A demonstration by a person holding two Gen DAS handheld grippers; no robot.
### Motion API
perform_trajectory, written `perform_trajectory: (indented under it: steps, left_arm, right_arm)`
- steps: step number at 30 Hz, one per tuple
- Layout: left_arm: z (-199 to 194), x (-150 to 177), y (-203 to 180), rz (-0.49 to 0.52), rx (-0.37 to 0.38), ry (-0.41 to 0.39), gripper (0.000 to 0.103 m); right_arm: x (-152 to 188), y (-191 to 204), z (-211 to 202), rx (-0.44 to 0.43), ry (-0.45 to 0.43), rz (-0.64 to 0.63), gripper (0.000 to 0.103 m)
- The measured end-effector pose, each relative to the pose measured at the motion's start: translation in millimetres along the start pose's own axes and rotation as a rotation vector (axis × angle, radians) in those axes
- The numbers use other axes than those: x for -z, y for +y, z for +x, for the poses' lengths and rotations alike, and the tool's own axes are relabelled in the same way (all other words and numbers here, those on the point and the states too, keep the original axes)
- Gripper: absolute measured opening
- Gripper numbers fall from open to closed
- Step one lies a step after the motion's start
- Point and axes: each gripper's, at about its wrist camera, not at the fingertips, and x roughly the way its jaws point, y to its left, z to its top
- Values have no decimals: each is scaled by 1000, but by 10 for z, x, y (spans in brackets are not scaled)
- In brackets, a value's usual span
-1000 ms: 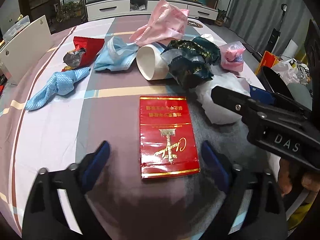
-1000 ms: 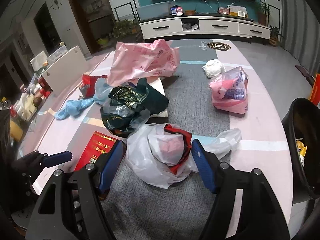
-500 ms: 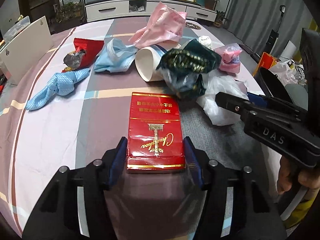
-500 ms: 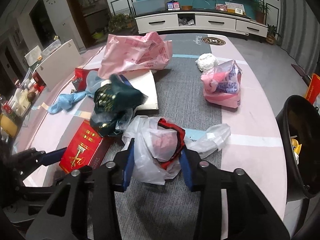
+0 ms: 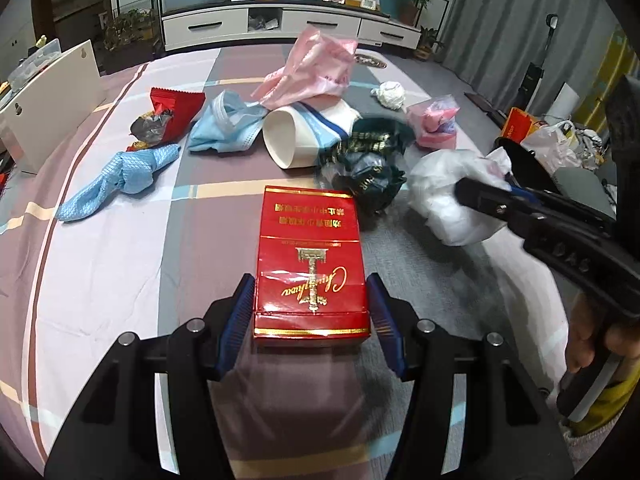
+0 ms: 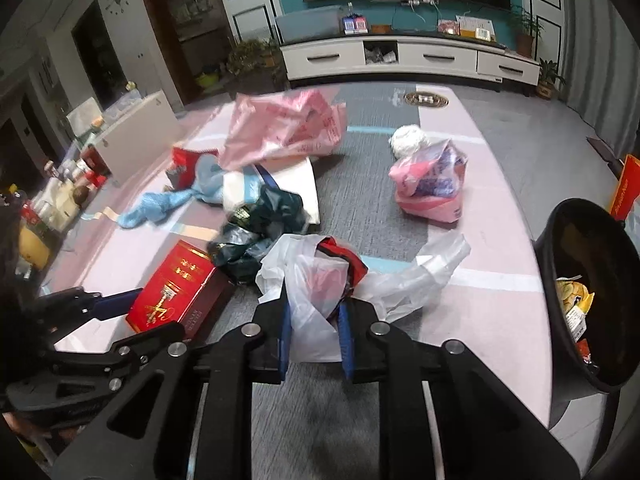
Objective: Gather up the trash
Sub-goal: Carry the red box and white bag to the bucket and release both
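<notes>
Left wrist view: left gripper clamped on red carton, near table front edge. Step: pickup.

Right wrist view: right gripper jaws closing on white plastic bag, mid-table. Next: carry both to black bin off right edge.

blurred: dark green wrapper | cut off: black bin, right edge | unreadable: pink bag print
</notes>
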Motion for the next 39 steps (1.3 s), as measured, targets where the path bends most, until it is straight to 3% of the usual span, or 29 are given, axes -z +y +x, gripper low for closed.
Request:
perform_trajectory:
  steps: [7, 11, 25, 39]
  left_arm:
    - [-467, -34, -68, 11, -7, -152, 58]
    - [-661, -96, -129, 11, -33, -234, 58]
    - [-801, -204, -316, 2, -56, -306, 58]
    - [-860, -311, -710, 32, -85, -364, 58]
  right_arm:
    - [-7, -75, -459, -94, -120, 37, 21]
    - [-14, -68, -673, -104, -202, 32, 21]
    - [-22, -150, -976, -35, -318, 40, 21]
    - [59, -338, -1216, 23, -374, 71, 21]
